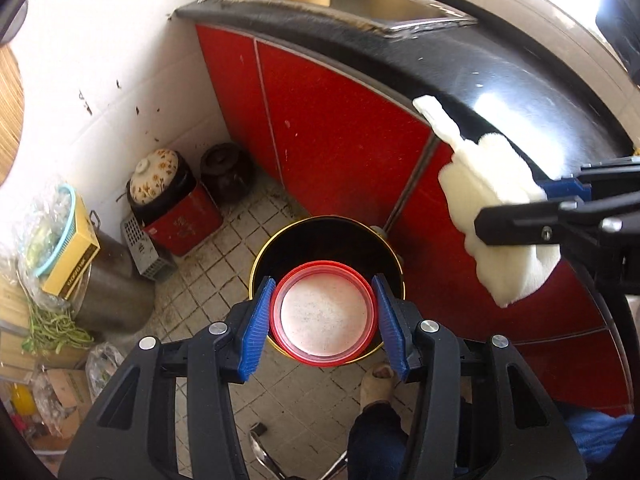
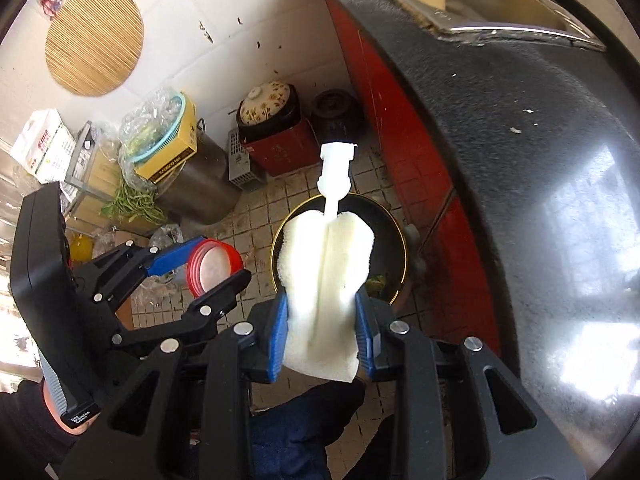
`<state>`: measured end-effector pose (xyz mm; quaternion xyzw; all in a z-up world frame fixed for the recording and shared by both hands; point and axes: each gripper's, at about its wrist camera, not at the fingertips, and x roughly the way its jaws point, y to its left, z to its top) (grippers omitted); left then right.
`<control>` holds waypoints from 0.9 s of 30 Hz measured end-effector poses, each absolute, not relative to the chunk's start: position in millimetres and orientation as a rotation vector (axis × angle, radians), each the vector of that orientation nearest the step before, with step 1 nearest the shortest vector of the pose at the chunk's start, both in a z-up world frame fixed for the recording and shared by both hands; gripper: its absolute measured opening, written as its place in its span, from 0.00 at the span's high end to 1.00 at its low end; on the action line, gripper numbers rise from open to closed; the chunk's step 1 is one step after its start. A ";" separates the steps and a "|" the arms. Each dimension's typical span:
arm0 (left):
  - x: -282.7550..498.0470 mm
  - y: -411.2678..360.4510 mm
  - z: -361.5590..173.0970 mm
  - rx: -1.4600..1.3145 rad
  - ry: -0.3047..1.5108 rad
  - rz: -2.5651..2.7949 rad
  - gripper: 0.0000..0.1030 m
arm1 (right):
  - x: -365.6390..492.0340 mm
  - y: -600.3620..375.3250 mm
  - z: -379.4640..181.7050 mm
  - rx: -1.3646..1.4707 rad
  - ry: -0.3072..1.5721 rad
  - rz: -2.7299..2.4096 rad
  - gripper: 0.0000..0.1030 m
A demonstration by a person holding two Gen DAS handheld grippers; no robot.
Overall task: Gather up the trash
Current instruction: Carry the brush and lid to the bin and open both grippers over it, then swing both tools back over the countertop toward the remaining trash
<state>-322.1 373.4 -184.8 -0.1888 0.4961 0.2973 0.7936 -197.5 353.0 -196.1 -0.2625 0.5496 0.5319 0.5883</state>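
Note:
My left gripper (image 1: 323,313) is shut on a red plastic lid (image 1: 324,314) with a whitish centre and holds it over the open black bin (image 1: 320,236) with a gold rim on the floor. My right gripper (image 2: 322,334) is shut on a white sponge brush head (image 2: 326,276) with a white plastic stem, above the same bin (image 2: 394,236). In the left wrist view the sponge (image 1: 500,232) and right gripper (image 1: 532,212) are at the right. In the right wrist view the left gripper (image 2: 204,266) with the lid (image 2: 214,266) is at the left.
Red cabinets (image 1: 340,132) under a black counter (image 1: 500,76) with a steel sink (image 1: 384,4) run along the right. Clay pots (image 1: 228,172), a red box (image 1: 188,220), a metal drum (image 1: 112,292) and bags crowd the left floor. A foot (image 1: 378,384) stands by the bin.

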 end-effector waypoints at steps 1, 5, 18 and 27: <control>-322.7 376.5 -187.2 -0.413 1.063 0.639 0.53 | -197.7 355.5 -199.6 -0.619 1.286 1.233 0.71; -322.5 380.7 -195.6 -0.426 1.072 0.629 0.53 | -193.4 361.7 -208.9 -0.628 1.307 1.218 0.71; -315.7 395.0 -207.4 -0.423 1.087 0.604 0.40 | -198.4 385.2 -210.5 -0.629 1.299 1.209 0.48; -318.5 398.0 -201.3 -0.420 1.071 0.625 0.22 | -192.7 368.1 -196.6 -0.578 1.301 1.218 0.36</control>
